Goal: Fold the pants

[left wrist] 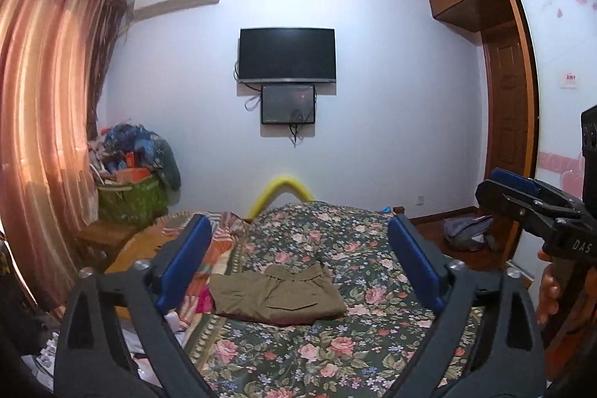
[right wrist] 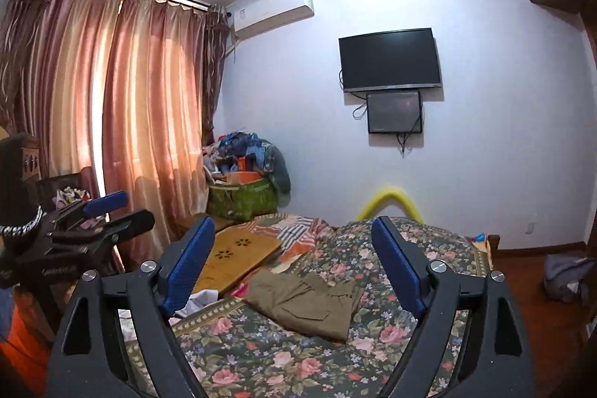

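**Inspector:** Left wrist view: left tool (left wrist: 296,260) stands wide apart, nothing between its pads. Pants (left wrist: 278,297) lie folded on the bed (left wrist: 373,248), ahead and below, long side running across the view. Right tool (left wrist: 511,189) hangs off to the right.

**Clerk:** And the right wrist view?

**Inspector:** Right tool (right wrist: 294,267) apart and empty. Pants (right wrist: 306,301) sit ahead and below; left tool (right wrist: 112,207) is at far left. Neither looks clearly nearer. Folding appears finished.
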A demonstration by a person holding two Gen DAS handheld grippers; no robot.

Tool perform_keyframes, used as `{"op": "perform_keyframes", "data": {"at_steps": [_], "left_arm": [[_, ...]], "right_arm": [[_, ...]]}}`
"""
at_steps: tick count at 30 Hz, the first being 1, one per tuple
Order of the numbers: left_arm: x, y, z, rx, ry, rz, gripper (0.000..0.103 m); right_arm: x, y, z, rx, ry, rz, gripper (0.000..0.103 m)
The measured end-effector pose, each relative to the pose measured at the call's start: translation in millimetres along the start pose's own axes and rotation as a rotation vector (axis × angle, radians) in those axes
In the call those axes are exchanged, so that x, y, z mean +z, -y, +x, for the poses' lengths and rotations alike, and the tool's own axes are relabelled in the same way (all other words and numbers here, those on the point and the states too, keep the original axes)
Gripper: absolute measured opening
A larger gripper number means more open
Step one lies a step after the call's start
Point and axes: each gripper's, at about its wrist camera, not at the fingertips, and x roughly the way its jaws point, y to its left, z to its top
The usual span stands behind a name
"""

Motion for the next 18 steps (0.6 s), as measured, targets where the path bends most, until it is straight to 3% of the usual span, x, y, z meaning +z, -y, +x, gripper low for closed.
{"op": "perform_keyframes", "data": {"at_steps": [8, 18], "left_arm": [[-2.3, 3.0, -11.9, 0.001, 0.005, -0.006, 0.103], [-8.6, 3.7, -12.9, 0.008, -0.002, -0.008, 0.103]], "right_arm": [[-7.8, -13.6, -12.7, -0.032, 0.038, -0.032, 0.102], [-11.5, -15.8, -17.5, -0.055, 0.034, -0.047, 0.103]]}}
